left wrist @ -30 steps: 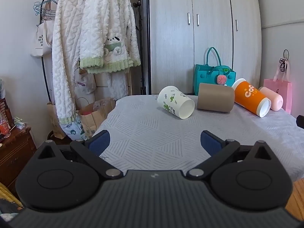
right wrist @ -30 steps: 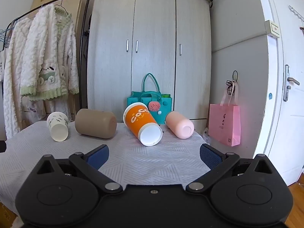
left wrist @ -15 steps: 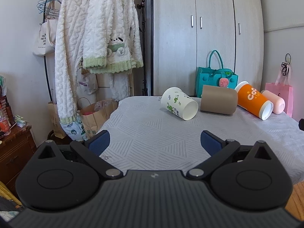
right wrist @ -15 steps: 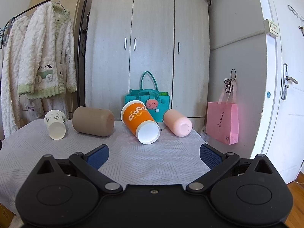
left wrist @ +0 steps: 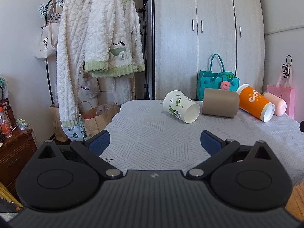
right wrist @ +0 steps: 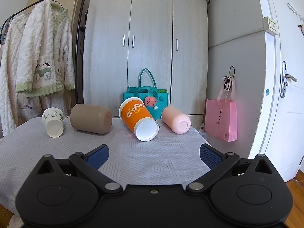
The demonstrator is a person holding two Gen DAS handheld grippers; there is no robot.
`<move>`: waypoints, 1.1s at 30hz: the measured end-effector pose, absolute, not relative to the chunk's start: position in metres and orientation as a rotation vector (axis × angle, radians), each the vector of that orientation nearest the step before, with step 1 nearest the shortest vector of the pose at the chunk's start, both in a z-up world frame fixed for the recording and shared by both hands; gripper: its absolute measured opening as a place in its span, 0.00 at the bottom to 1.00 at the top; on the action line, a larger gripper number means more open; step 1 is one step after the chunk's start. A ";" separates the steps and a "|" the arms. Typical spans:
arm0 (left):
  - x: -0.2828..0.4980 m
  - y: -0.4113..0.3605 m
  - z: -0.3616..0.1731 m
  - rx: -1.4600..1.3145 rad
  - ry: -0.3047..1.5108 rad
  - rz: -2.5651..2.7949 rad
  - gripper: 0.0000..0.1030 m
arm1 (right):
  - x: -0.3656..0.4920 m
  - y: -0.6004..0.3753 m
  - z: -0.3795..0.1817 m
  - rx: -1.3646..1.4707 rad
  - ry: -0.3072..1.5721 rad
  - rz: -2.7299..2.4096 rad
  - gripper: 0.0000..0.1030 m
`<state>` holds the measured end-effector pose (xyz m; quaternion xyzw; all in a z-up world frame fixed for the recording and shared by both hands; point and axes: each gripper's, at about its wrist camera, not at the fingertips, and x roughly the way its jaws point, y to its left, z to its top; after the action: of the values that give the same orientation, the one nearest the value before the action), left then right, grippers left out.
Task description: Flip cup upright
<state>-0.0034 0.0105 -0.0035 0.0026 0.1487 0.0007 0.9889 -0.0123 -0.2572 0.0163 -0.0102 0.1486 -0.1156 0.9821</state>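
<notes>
Several cups lie on their sides in a row at the far side of a table with a grey patterned cloth (left wrist: 152, 138). A white cup with green leaves (left wrist: 180, 106) (right wrist: 53, 122), a brown cup (left wrist: 220, 102) (right wrist: 91, 118), an orange cup (left wrist: 255, 102) (right wrist: 139, 117) and a pink cup (left wrist: 276, 103) (right wrist: 176, 119). My left gripper (left wrist: 154, 142) is open and empty, short of the white cup. My right gripper (right wrist: 153, 154) is open and empty, short of the orange cup.
A teal bag (right wrist: 146, 99) stands behind the cups in front of a grey wardrobe (right wrist: 148, 47). A clothes rack with fluffy robes (left wrist: 98, 43) stands left of the table. A pink bag (right wrist: 222, 119) hangs right, near a white door (right wrist: 285, 76).
Both views shifted slightly; the left gripper tilted up a little, and the right gripper moved slightly closer to the cups. Both grippers stay open.
</notes>
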 end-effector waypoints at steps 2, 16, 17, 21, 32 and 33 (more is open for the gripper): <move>-0.003 0.011 -0.003 0.002 0.295 -0.002 1.00 | -0.012 -0.257 0.016 -0.021 0.299 -0.233 1.00; -0.003 0.011 -0.005 0.005 0.293 -0.008 1.00 | -0.011 -0.256 0.013 -0.024 0.310 -0.231 1.00; -0.003 0.011 -0.005 0.006 0.295 -0.009 1.00 | -0.011 -0.256 0.012 -0.024 0.310 -0.232 1.00; -0.003 0.011 -0.006 0.006 0.300 -0.011 1.00 | -0.011 -0.256 0.012 -0.023 0.310 -0.232 1.00; 0.001 0.012 -0.007 0.007 0.319 -0.017 1.00 | -0.011 -0.256 0.011 -0.027 0.315 -0.230 1.00; 0.001 0.012 -0.007 0.006 0.321 -0.018 1.00 | -0.011 -0.256 0.011 -0.027 0.315 -0.230 1.00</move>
<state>0.0008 0.0122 -0.0073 0.0031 0.1599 -0.0089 0.9871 -0.0108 -0.2556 0.0112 -0.0136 0.1566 -0.1143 0.9809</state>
